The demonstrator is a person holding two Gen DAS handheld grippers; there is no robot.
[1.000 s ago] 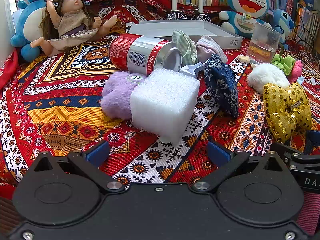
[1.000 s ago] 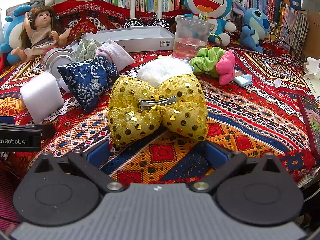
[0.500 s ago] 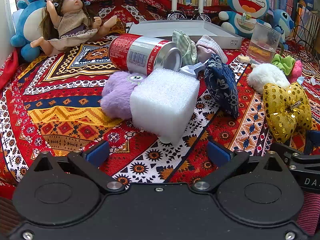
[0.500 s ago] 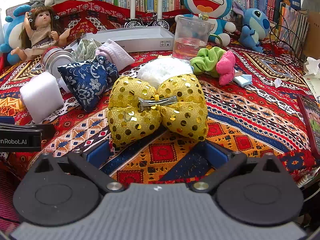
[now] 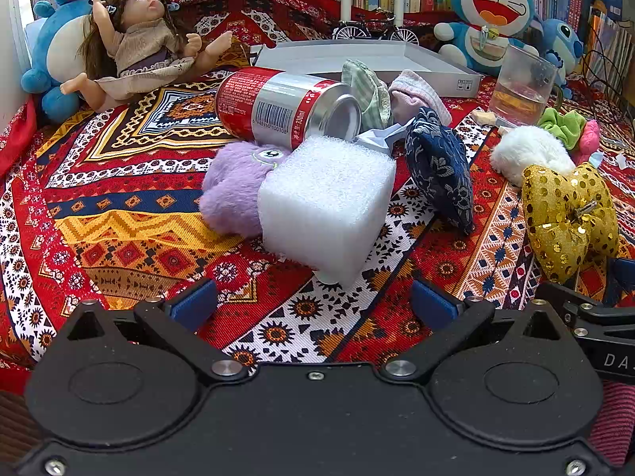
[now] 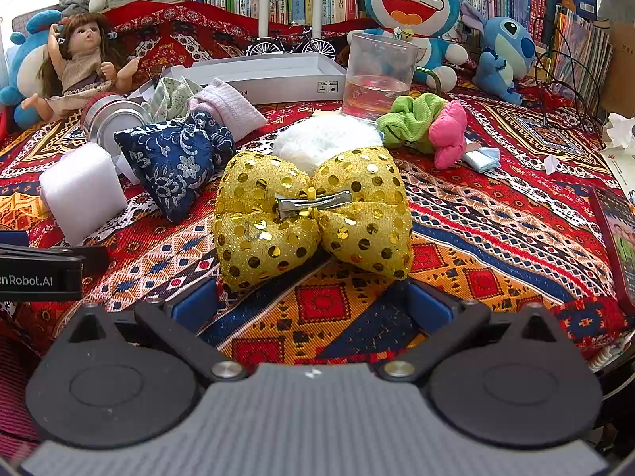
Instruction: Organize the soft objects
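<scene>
In the left wrist view a white foam block stands just ahead of my open, empty left gripper, with a purple plush at its left and a blue floral pouch at its right. In the right wrist view a gold sequin bow lies just ahead of my open, empty right gripper, nearly between the fingertips. Behind the bow lie a white fluffy ball, a green scrunchie and a pink soft piece. Folded socks lie near a white open box.
A red drink can lies on its side behind the foam block. A glass of water stands behind the fluffy ball. A doll, Doraemon plush and blue Stitch plush sit at the back before bookshelves. A patterned cloth covers the table.
</scene>
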